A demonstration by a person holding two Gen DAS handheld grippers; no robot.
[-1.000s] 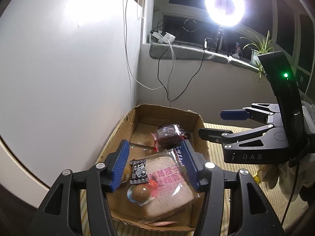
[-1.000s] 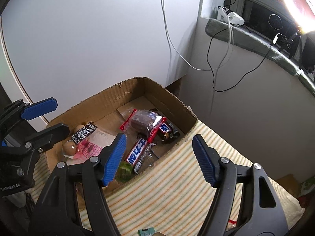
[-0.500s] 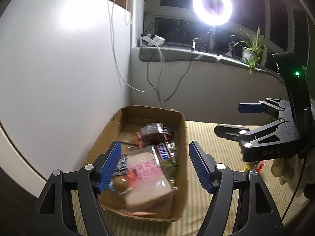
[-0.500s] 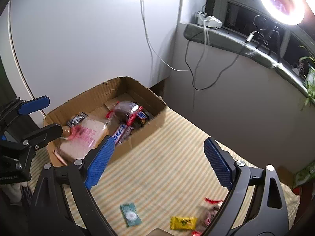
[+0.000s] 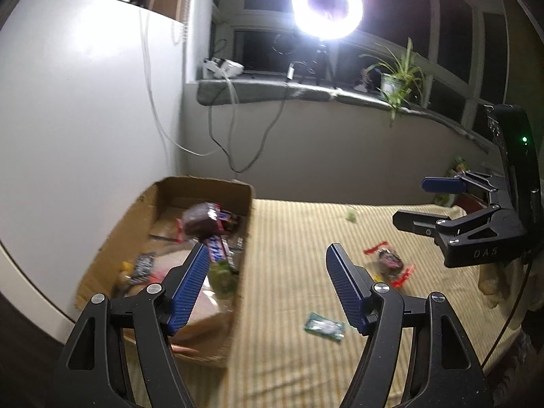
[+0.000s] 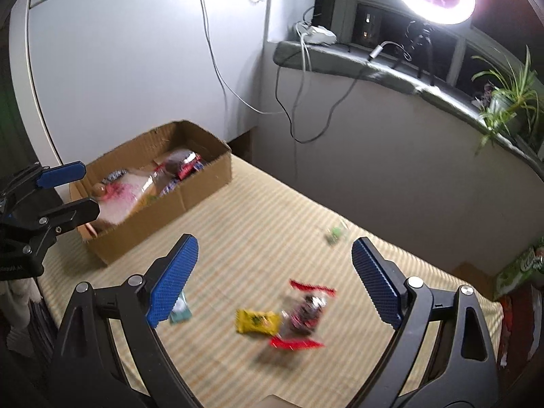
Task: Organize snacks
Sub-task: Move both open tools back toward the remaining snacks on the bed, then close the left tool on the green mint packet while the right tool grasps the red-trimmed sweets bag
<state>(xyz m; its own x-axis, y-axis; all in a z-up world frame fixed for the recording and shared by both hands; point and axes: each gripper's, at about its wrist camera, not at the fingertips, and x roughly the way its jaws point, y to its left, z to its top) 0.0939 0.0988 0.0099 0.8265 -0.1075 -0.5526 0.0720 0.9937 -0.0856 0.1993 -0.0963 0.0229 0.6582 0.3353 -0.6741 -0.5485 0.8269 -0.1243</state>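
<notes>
A cardboard box (image 5: 204,183) (image 6: 204,183) at the left of the striped mat holds a bread packet (image 6: 125,193), a Snickers bar (image 5: 217,251) and a dark cake packet (image 5: 197,221). Loose on the mat lie a yellow packet (image 6: 258,321), a red-ended dark packet (image 6: 306,312) (image 5: 389,260), a teal packet (image 5: 323,326) (image 6: 180,312) and a small green sweet (image 6: 335,233). My left gripper (image 5: 266,255) (image 6: 90,187) hangs open and empty beside the box's right wall. My right gripper (image 6: 273,241) (image 5: 409,200) is wide open and empty above the loose packets.
A white wall panel (image 5: 85,119) stands behind the box. Cables (image 6: 289,108) hang from the window sill (image 6: 374,64), which carries a ring light (image 5: 326,6) and a potted plant (image 6: 503,102). A green carton (image 6: 520,265) sits at the mat's far right edge.
Both grippers have drawn back from the box and swung right over the mat, and both stand wider. The bread packet that was between my left fingers now lies in the box.
</notes>
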